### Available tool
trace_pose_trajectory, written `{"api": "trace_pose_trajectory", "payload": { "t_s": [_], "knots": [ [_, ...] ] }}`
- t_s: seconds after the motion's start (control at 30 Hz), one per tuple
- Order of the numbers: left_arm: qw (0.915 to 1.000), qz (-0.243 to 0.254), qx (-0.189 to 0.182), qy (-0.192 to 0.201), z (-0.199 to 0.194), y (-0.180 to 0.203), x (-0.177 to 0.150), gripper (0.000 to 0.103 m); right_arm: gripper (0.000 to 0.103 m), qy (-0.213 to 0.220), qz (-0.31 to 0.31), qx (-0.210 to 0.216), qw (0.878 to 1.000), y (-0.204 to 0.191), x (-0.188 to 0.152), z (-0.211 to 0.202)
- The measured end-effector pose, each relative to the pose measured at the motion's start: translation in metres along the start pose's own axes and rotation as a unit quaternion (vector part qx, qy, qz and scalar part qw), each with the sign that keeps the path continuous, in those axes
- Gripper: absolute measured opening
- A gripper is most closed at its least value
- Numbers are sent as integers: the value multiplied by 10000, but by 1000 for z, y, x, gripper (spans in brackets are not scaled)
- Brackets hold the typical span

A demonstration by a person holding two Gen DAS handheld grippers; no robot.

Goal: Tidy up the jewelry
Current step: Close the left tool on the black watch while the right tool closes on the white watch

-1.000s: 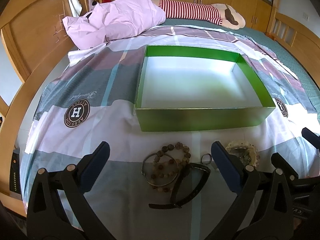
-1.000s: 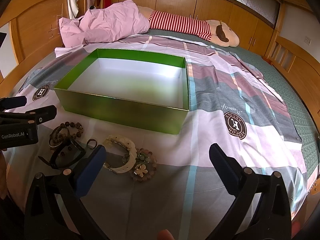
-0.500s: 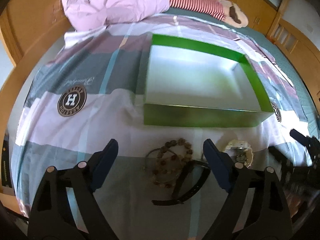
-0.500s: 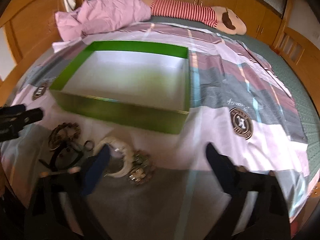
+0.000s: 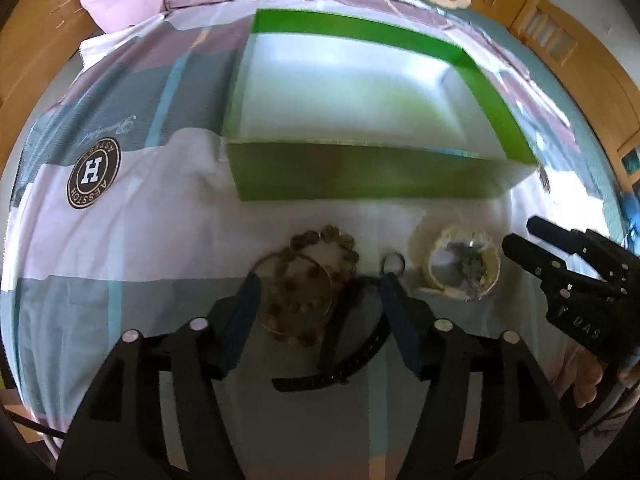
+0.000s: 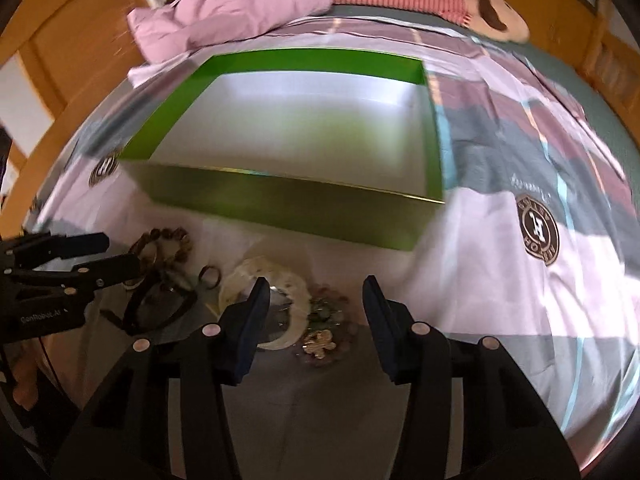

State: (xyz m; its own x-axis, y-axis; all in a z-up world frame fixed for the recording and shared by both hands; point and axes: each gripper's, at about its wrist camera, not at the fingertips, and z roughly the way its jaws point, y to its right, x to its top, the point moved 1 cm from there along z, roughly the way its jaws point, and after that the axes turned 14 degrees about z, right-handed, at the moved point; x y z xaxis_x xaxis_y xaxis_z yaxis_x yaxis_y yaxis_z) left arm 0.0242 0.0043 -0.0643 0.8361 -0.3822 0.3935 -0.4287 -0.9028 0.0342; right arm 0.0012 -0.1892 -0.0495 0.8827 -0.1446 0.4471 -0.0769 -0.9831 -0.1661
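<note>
Both claws hang over the jewelry on the bedspread (image 5: 120, 220), low in each frame, in front of the empty green box (image 5: 360, 172). The left claw (image 5: 320, 292) is closing, its jaws straddling the brown bead bracelet (image 5: 312, 280) and black strap (image 5: 352, 344) without pressing them. The right claw (image 6: 316, 300) is closing too, around the pale bangle (image 6: 288, 280) and the small green beaded piece (image 6: 326, 312), not yet gripping.
</note>
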Motion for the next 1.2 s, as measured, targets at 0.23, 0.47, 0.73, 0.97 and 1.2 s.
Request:
{"api": "trace_pose_trajectory", "payload": {
  "t_s": [0.23,0.47,0.73,0.97,1.2],
  "knots": [
    [9981,89,176,-586,31,0,-10,60,21,-283,-430,-338,9981,-12,-12,23],
    [9996,-55,-128,-228,15,-7,-7,12,6,-13,-130,-102,9999,1,-6,8],
    [9947,-595,-615,578,-23,-36,1,13,7,102,48,-108,9999,11,1,3],
    [9939,-923,-560,227,-10,-48,-6,39,9,74,95,-180,9998,10,0,8],
    [9973,-522,-511,42,8,-31,-9,47,27,76,73,-329,9994,10,-2,13]
  ]
}}
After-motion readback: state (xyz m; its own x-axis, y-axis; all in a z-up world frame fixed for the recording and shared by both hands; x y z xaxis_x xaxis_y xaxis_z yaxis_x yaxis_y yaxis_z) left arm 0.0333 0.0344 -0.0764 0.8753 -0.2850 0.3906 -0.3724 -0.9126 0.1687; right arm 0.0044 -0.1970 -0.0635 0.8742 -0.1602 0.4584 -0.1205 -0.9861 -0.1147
